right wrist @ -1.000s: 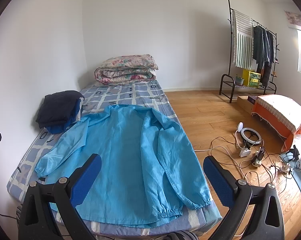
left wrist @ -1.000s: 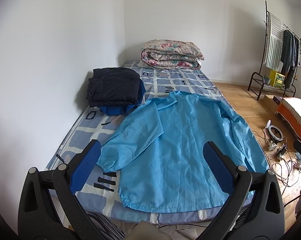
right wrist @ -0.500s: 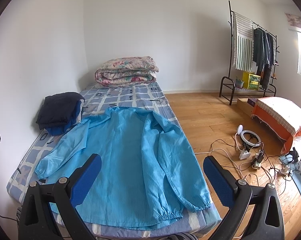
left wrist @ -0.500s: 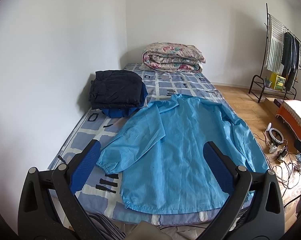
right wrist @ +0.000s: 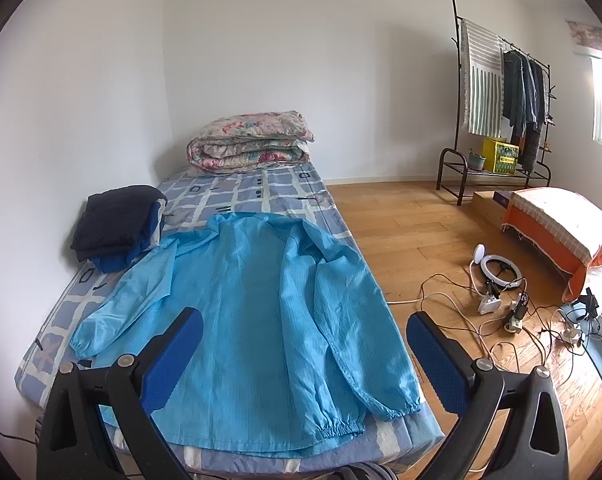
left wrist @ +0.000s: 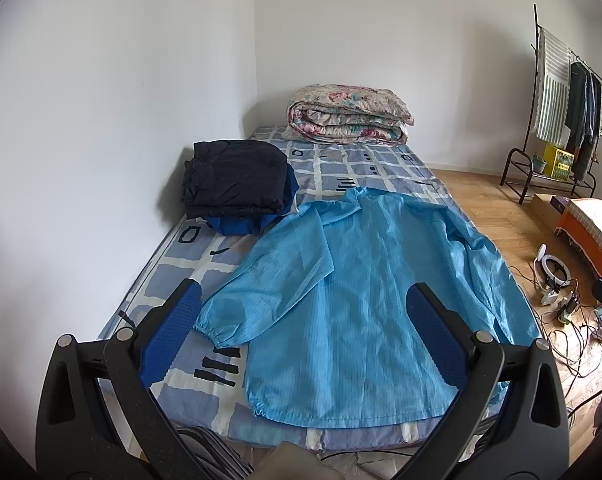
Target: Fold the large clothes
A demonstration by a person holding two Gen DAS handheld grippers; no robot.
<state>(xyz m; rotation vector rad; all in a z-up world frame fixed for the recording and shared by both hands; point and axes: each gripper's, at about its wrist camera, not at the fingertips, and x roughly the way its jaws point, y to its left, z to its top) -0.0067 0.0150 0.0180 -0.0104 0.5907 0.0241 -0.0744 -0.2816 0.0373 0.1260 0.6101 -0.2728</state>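
Here, blue jacket (left wrist: pixel 365 280) flat on bed (left wrist: pixel 341 168), seemingly beyond both spread, empty grippers, left gripper (left wrist: pixel 305 328), right gripper (right wrist: pixel 305 344).

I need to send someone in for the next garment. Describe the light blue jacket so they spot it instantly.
Find the bed with the blue checked sheet along the white wall. Spread flat across its near half lies the shiny light blue jacket, sleeves out. Unlike the dark folded clothes pile and rolled floral quilt beyond, it is unfolded.
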